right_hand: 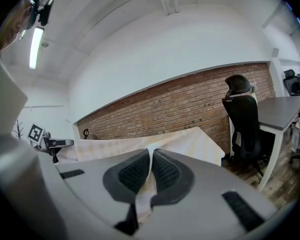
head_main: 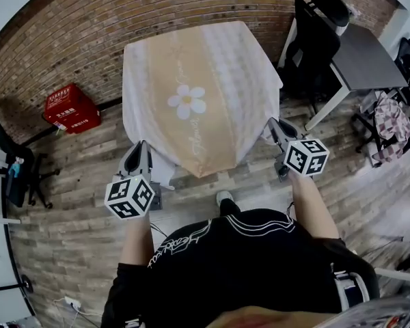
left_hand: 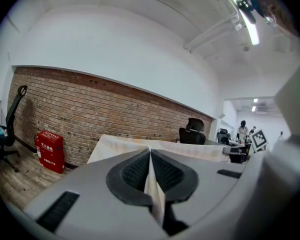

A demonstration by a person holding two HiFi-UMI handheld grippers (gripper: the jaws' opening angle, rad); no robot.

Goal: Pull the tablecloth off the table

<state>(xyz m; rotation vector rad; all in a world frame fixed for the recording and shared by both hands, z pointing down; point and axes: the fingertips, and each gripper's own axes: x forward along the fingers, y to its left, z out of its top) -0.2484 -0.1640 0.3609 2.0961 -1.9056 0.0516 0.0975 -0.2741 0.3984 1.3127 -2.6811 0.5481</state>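
Two grippers: a person holds one in each hand, at the two near corners of the cloth.
Left gripper [head_main: 138, 146]: its fingers [left_hand: 134, 172] are pressed tight together, with a thin fold of the cloth pinched between them.
Right gripper [head_main: 276, 126]: its fingers [right_hand: 166, 173] are pressed together too, and a fold of the cloth is squeezed between them and hangs out below.
Tablecloth [head_main: 215, 60]: it starts right between both pairs of fingers and spreads away in front of them. It covers the table, which is hidden under it. The near edge droops between the two grippers.
Flower [head_main: 187, 101]: a white one printed on the tan stripe, in front of the fingers and between the two grippers.
Red box [head_main: 70, 108]: on the floor, off to the left of the left fingers, by the brick wall [head_main: 89, 19].
Black chair [head_main: 313, 43]: off to the right of the right fingers, next to a grey desk [head_main: 370, 59].
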